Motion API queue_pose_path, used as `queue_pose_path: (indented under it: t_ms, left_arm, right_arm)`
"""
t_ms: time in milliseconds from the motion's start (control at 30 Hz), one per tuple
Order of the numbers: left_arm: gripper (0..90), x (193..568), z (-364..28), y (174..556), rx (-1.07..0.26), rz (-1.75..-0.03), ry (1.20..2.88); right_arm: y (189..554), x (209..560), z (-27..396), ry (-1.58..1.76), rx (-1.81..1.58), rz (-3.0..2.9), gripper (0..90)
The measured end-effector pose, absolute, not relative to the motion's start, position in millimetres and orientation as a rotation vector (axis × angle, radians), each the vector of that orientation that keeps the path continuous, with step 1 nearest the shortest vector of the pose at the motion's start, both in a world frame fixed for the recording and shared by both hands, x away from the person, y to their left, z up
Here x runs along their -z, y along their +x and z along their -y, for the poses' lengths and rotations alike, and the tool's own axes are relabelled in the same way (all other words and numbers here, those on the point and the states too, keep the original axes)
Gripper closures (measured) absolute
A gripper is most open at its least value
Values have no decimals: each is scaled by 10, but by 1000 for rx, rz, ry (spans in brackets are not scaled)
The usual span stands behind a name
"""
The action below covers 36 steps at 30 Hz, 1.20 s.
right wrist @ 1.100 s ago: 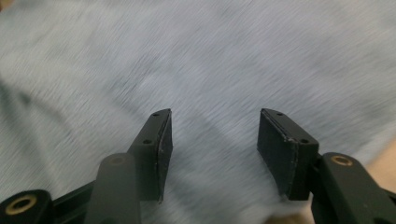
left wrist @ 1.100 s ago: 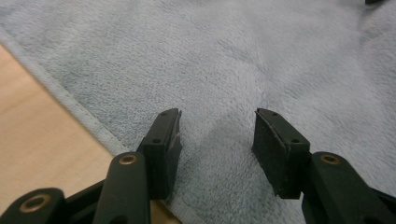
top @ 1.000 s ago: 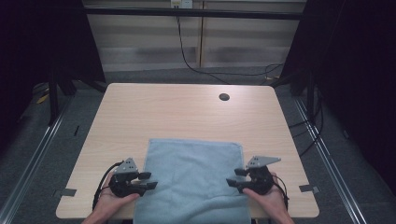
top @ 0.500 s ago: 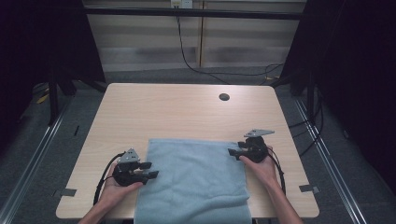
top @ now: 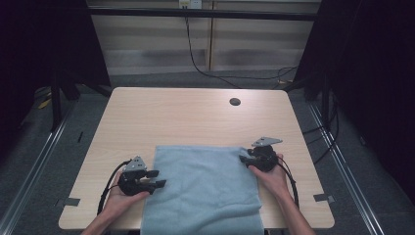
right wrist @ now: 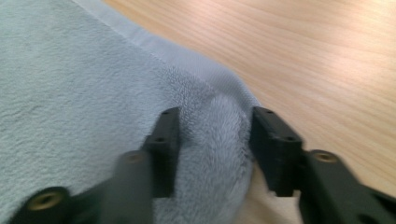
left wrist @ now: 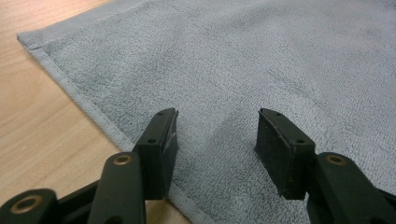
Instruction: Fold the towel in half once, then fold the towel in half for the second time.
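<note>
A light blue towel lies flat on the wooden table, its near end hanging over the front edge. My left gripper lies level at the towel's left edge. In the left gripper view it stands open over the towel just inside the hem, with nothing pinched. My right gripper is at the towel's far right corner. Its jaws have just been closing, and in the right gripper view it presses on a raised hump of towel at the edge.
A dark round cable hole sits in the table toward the far right. Grey tape marks lie near both front corners. Bare wood stretches beyond the towel. Cables trail from both grippers toward the person.
My right gripper has moved away from the person along the towel's right edge to the far corner and has closed on the cloth. The left gripper has hardly shifted.
</note>
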State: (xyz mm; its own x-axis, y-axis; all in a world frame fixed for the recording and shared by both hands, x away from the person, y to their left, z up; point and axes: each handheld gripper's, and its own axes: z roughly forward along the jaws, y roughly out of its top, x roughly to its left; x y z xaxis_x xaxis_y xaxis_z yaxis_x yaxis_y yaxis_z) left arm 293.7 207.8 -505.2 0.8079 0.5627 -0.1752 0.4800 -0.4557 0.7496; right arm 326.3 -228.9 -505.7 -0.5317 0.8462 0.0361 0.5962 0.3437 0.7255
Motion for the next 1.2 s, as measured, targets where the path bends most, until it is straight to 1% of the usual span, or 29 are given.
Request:
queue_pose_path:
  t_ms: [133,167,233,367,600,700,833,933,1033,1100,1200]
  left_arm:
    - [475,5054,-2085,2931,-118,-764,2130]
    - [474,5052,-2087,2931,-116,-765,2130]
    - [472,5049,-2092,2926,-110,-767,2131]
    - [472,5045,-2121,2909,-86,-780,2123]
    - [476,5044,-2127,2889,-97,-770,2128]
    - [433,5044,-2119,2896,-75,-768,2121]
    - [420,5000,-2125,2972,-73,-793,2098]
    - [410,4918,-2131,3062,-100,-803,2090]
    - [409,4835,-2117,3230,-91,-801,2067]
    - [409,4798,-2096,3344,-133,-808,2061]
    - [410,4821,-2099,3543,-151,-875,2038]
  right_arm:
    - [3262,5050,2289,1292,-1033,-2286,806]
    - [3269,5052,2301,1302,-1050,-2289,827]
    - [3276,5057,2316,1319,-1067,-2284,841]
    - [3273,5055,2322,1336,-1101,-2287,855]
    - [3280,5031,2337,1339,-1150,-2282,856]
    - [3267,4983,2353,1345,-1191,-2268,858]
    - [3263,4955,2376,1343,-1224,-2256,859]
    - [3261,4944,2399,1357,-1247,-2245,859]
    - [3260,4943,2401,1357,-1258,-2245,859]
    - [3267,4941,2391,1354,-1257,-2249,859]
    - [3265,4930,2384,1348,-1257,-2255,859]
